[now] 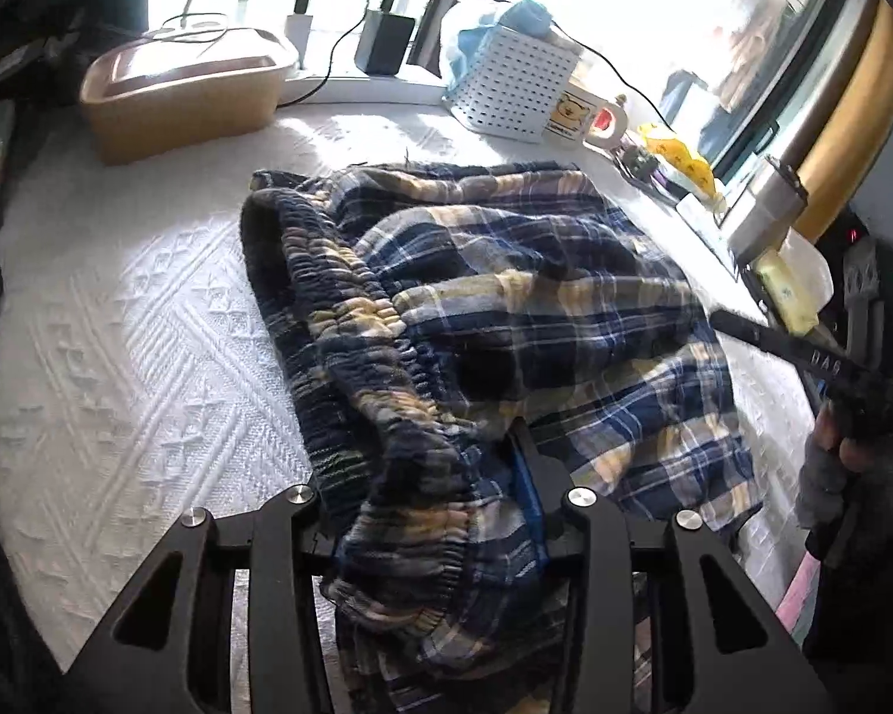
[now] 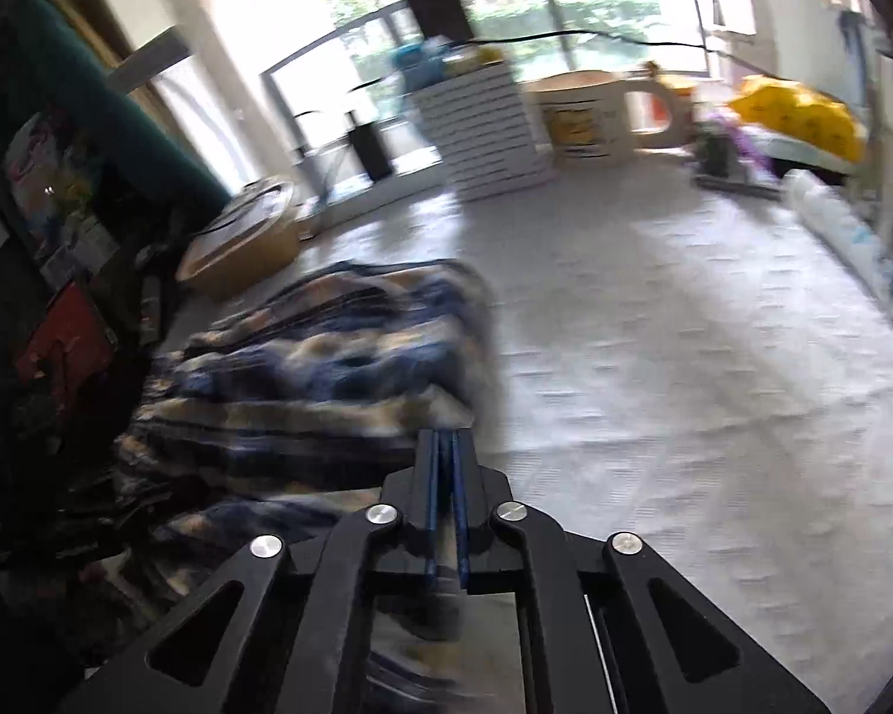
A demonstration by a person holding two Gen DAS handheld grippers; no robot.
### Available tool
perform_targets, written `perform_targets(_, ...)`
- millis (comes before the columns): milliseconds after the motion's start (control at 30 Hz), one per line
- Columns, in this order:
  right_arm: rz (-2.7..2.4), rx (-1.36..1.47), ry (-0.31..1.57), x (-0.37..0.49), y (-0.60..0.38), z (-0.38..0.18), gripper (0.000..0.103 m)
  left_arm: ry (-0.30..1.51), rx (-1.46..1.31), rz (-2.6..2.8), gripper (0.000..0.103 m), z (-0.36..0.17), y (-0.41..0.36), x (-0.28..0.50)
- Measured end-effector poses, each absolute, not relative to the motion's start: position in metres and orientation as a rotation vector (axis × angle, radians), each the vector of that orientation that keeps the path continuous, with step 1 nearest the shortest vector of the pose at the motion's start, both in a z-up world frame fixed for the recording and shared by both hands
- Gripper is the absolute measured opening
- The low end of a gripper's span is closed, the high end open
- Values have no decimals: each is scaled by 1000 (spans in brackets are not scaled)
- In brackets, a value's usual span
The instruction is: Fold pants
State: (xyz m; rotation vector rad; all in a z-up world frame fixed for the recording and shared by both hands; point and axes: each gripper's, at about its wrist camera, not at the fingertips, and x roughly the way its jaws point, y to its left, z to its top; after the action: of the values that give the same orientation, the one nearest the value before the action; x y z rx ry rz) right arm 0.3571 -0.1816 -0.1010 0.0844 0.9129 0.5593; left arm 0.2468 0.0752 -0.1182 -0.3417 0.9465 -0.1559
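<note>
Blue, yellow and white plaid pants [image 1: 506, 273] lie bunched on a white textured cover [image 1: 137, 327]. Their elastic waistband runs toward the left wrist camera. My left gripper [image 1: 428, 464] is shut on a thick fold of that waistband; its left finger is buried under the cloth and its right finger [image 1: 527, 452] shows. In the right wrist view, which is blurred, the pants [image 2: 327, 345] lie to the left. My right gripper [image 2: 445, 437] is shut with nothing between its blue pads, at the pants' right edge. A hand holds this right gripper [image 1: 720, 316] at the right of the left wrist view.
Along the window sill stand a tan lidded box [image 1: 178, 101], chargers with cables [image 1: 387, 41], a white perforated basket [image 1: 518, 83], a mug [image 1: 577, 113] and a yellow item [image 1: 684, 160]. Dark clutter lines the left side [image 2: 59, 327].
</note>
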Motion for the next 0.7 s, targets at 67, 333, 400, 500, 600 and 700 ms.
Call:
perform_targets(67,543,129,931,361,-205,-104,4,964,-342,-136,51,-117,80,243)
perform_targets(333,647,170,963,330,-210,-108,5,978,-380,-120,68,-117,86,206)
perform_targets(400,680,164,972,324,-198,-110,5,977,-384,-106,68,-119,86,208)
perform_targets(500,693,174,983,325,-185,-115,34,955,-403,-109,68,-114,89,216)
perform_targets(600,733,232,959,330,-179,-112,89,937,-433,-111,68,-111,98,229)
perform_targets(700,737,227,946,338,-170,-107,89,963,-506,-131,71,-117,107,244)
